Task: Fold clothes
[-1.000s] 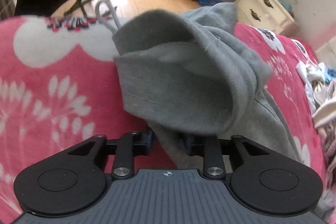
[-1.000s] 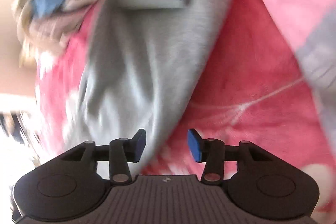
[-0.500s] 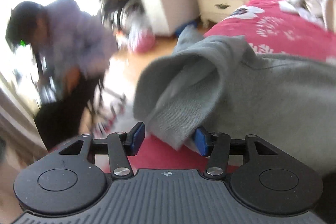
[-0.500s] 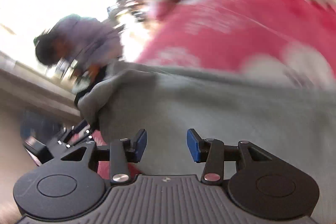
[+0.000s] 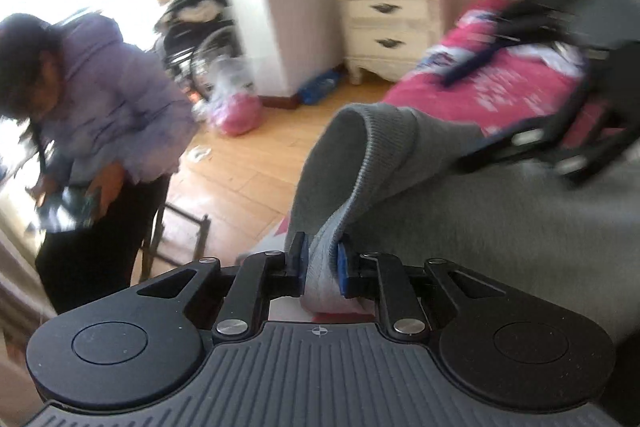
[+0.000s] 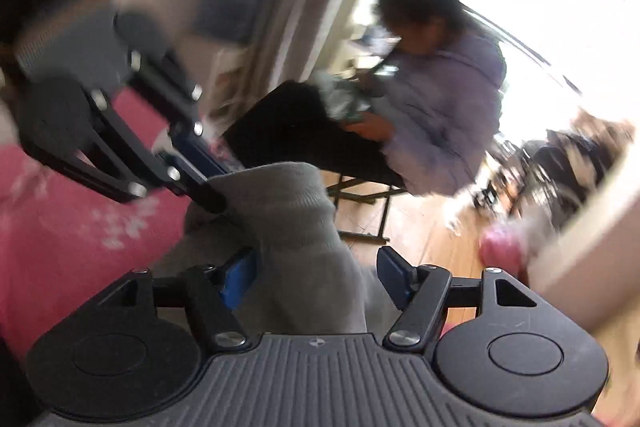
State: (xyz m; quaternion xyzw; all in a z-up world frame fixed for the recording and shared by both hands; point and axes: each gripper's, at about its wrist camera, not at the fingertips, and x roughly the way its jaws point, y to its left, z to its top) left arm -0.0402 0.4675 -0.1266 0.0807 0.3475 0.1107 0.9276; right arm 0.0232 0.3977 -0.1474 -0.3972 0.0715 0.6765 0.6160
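1. Grey ribbed knit garment (image 5: 460, 211) lies over our pink floral bedspread (image 5: 500, 95).
2. Our left gripper (image 5: 320, 263) pinches its ribbed cuff.
3. Our right gripper (image 6: 316, 273) gapes wide around a fold.

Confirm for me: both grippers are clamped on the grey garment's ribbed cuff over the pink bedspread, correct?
Not quite. Only the left gripper is shut on the grey garment; the right wrist view shows the right gripper open around it.
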